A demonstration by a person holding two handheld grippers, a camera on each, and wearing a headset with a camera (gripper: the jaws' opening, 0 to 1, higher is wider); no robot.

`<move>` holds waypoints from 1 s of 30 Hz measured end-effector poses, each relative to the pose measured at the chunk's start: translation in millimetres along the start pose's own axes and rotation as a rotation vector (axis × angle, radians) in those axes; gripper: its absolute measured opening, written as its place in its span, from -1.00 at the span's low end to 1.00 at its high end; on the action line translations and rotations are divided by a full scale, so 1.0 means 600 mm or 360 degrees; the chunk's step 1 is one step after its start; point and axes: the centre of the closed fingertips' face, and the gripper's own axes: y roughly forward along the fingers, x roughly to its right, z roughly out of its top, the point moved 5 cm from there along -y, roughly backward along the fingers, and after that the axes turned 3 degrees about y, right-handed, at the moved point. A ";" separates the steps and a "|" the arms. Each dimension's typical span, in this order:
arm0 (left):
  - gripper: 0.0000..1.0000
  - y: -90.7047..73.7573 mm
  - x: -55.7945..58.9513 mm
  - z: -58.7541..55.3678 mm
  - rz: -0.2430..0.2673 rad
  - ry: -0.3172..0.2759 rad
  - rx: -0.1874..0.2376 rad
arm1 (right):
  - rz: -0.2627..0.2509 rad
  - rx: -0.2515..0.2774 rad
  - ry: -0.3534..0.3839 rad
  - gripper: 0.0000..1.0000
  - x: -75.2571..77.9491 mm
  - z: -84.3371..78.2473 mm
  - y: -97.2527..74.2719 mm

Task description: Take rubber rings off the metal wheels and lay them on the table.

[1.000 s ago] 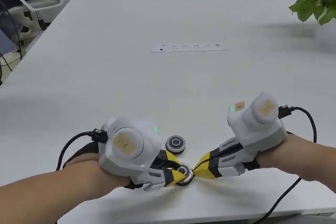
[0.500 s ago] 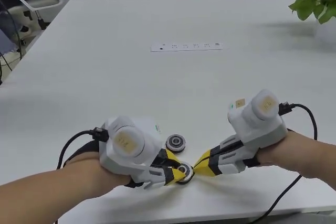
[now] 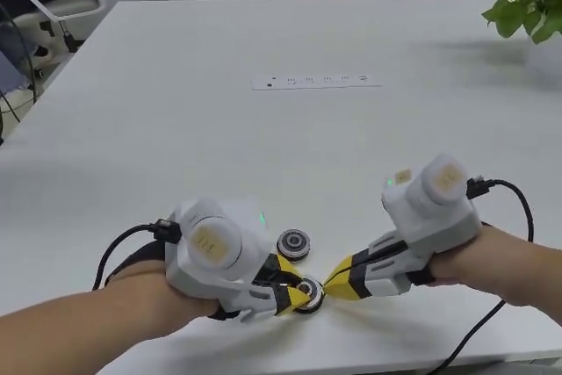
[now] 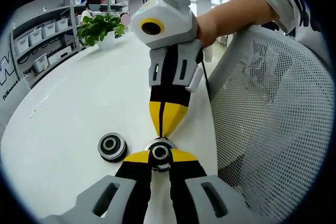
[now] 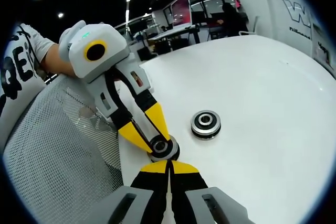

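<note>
I am clamping the small silver rubber-ringed metal wheel (image 3: 307, 288) between my left gripper's (image 3: 297, 287) yellow fingers (image 4: 137, 156), low over the white desk's (image 3: 263, 147) near edge. My right gripper (image 3: 332, 287), fingers pressed together, is meeting its rim head-on from the opposite side. I cannot tell whether they are nipping the ring.

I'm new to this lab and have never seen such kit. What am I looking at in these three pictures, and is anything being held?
There is no robot here: a person holds a two-jaw gripper in each hand. The wide picture comes from a camera on the person's head, looking down at a white table. The two round pictures come from cameras riding on the grippers, each looking along its own yellow-tipped jaws. The left gripper is clamped around a small metal wheel. The right gripper has its jaws shut, tips against that wheel's edge; whether they pinch anything I cannot tell. A second wheel lies free nearby, and a power strip farther back.
</note>
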 end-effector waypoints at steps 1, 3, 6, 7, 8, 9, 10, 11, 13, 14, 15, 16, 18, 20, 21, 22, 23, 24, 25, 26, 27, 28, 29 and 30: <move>-0.84 0.000 0.000 0.000 0.0001 0.0001 -0.0002 | 0.0003 0.0007 0.0008 -1.00 0.000 0.001 0.000; -0.84 0.000 0.000 0.000 0.0002 0.0001 -0.0003 | 0.0006 0.0016 0.0020 -1.00 0.000 0.001 0.000; -0.84 0.000 0.000 0.000 0.0002 -0.0001 -0.0003 | 0.0012 0.0039 0.0039 -1.00 0.000 0.002 -0.001; -0.84 0.000 0.000 0.000 0.0003 -0.0001 -0.0002 | 0.0020 0.0054 0.0050 -1.00 -0.001 0.004 0.000; -0.84 0.000 0.000 0.000 0.0003 -0.0002 -0.0002 | 0.0019 0.0052 0.0050 -1.00 -0.002 0.004 0.000; -0.84 0.000 0.000 0.000 0.0003 -0.0002 -0.0002 | 0.0018 0.0051 0.0045 -1.00 -0.002 0.004 0.001; -0.84 0.000 0.000 0.000 0.0003 -0.0001 -0.0002 | 0.0018 0.0051 0.0041 -1.00 -0.002 0.004 0.001; -0.84 0.000 0.000 0.000 0.0003 -0.0001 -0.0002 | 0.0023 0.0059 0.0048 -1.00 -0.003 0.005 0.001; -0.84 0.001 0.000 0.000 0.0004 0.0000 -0.0003 | 0.0024 0.0062 0.0051 -1.00 -0.003 0.005 0.001; -0.84 0.001 0.000 0.000 0.0005 0.0001 -0.0004 | 0.0025 0.0064 0.0053 -1.00 -0.003 0.005 0.001; -0.84 0.001 0.000 0.000 0.0005 0.0002 -0.0005 | 0.0027 0.0066 0.0054 -1.00 -0.004 0.005 0.002; -0.84 0.001 0.000 0.000 0.0005 0.0002 -0.0005 | 0.0026 0.0066 0.0053 -1.00 -0.004 0.005 0.001; -0.84 0.001 0.000 0.001 0.0006 0.0003 -0.0007 | 0.0029 0.0071 0.0061 -1.00 -0.005 0.006 0.003; -0.84 0.001 0.000 0.001 0.0006 0.0005 -0.0007 | 0.0033 0.0073 0.0068 -1.00 -0.005 0.006 0.004; -0.84 0.001 0.000 0.001 0.0006 0.0006 -0.0008 | 0.0034 0.0074 0.0071 -1.00 -0.006 0.006 0.004; -0.84 0.001 0.000 0.001 0.0006 0.0007 -0.0009 | 0.0036 0.0074 0.0074 -1.00 -0.006 0.006 0.004; -0.85 0.001 -0.001 0.001 0.0006 0.0008 -0.0009 | 0.0037 0.0074 0.0073 -1.00 -0.007 0.006 0.004; -0.85 0.001 -0.001 0.001 0.0006 0.0009 -0.0009 | 0.0038 0.0074 0.0073 -1.00 -0.008 0.007 0.004; -0.85 0.001 -0.001 0.001 0.0006 0.0009 -0.0010 | 0.0039 0.0074 0.0073 -1.00 -0.008 0.007 0.004; -0.85 0.001 -0.001 0.001 0.0006 0.0010 -0.0010 | 0.0040 0.0073 0.0071 -1.00 -0.008 0.008 0.005; -0.85 0.001 -0.001 0.001 0.0006 0.0011 -0.0010 | 0.0041 0.0074 0.0068 -1.00 -0.009 0.008 0.005; -0.85 0.001 -0.001 0.001 0.0006 0.0011 -0.0010 | 0.0043 0.0076 0.0072 -1.00 -0.009 0.008 0.005; -0.85 0.001 -0.001 0.001 0.0006 0.0011 -0.0010 | 0.0044 0.0077 0.0074 -1.00 -0.009 0.008 0.005; -0.85 0.001 -0.001 0.001 0.0006 0.0012 -0.0010 | 0.0045 0.0078 0.0075 -1.00 -0.009 0.008 0.005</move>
